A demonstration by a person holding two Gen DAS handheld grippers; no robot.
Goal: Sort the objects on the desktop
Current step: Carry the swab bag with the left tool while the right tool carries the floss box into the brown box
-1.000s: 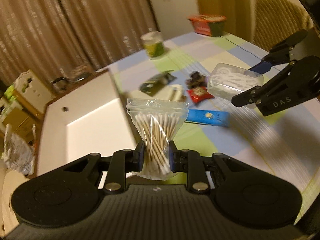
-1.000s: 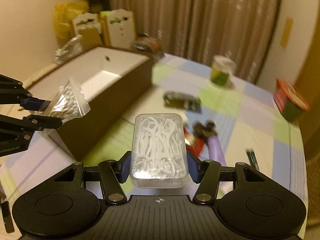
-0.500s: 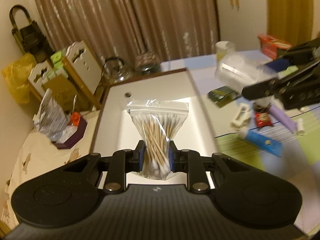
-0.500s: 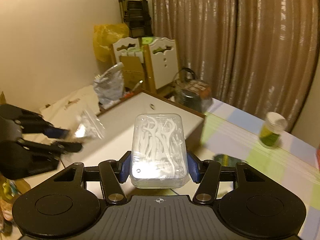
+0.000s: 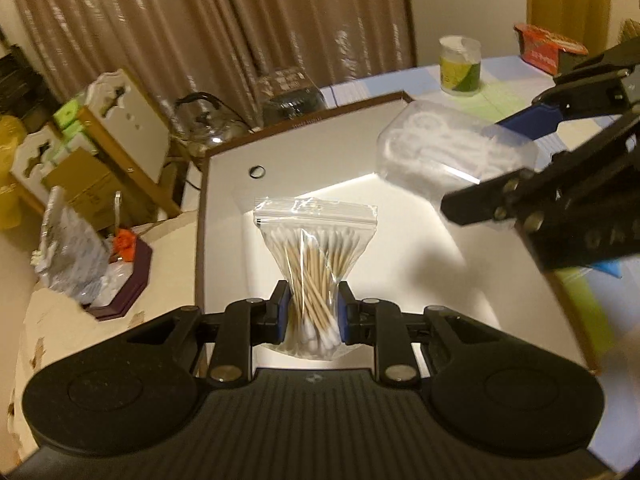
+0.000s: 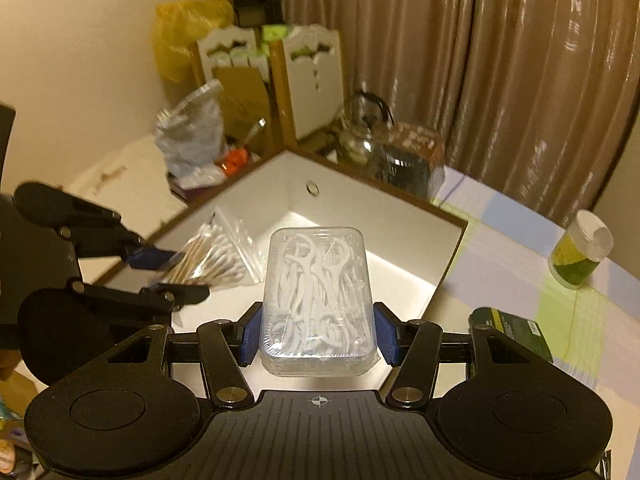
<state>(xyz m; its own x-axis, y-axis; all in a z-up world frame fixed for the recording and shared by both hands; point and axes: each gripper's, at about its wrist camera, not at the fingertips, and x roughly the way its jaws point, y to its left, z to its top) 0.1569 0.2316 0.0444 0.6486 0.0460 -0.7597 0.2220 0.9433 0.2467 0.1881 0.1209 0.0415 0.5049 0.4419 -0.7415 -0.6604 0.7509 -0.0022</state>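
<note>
1. Pinching a small zip bag of cotton swabs at its narrow waist, the left gripper has its blue pads pressed in against both sides of the bag, so the swabs fan out above and below the squeeze.
2. The bag hangs upright over the open white box, above its bright floor and clear of the walls (the box has a brown rim and a small round hole in its far wall).
3. The right gripper grips a clear plastic case of white floss picks, one blue pad flat on each long side; the jaws stand about half spread, filled by the case.
4. That case also sits above the box's inside, near the right-hand wall in the right wrist view.
5. From the left wrist view the case shows at the upper right, blurred, just beside the far right corner of the box.
6. The two held things are near each other but apart, with the bag to the left of the case.
7. On the checked tablecloth to the right stand a green-labelled jar with a white lid and a dark green packet lying flat, just beside the box.
8. A red tub sits farther back on the table.
9. Beyond the box are a glass kettle and brown curtains.
</note>
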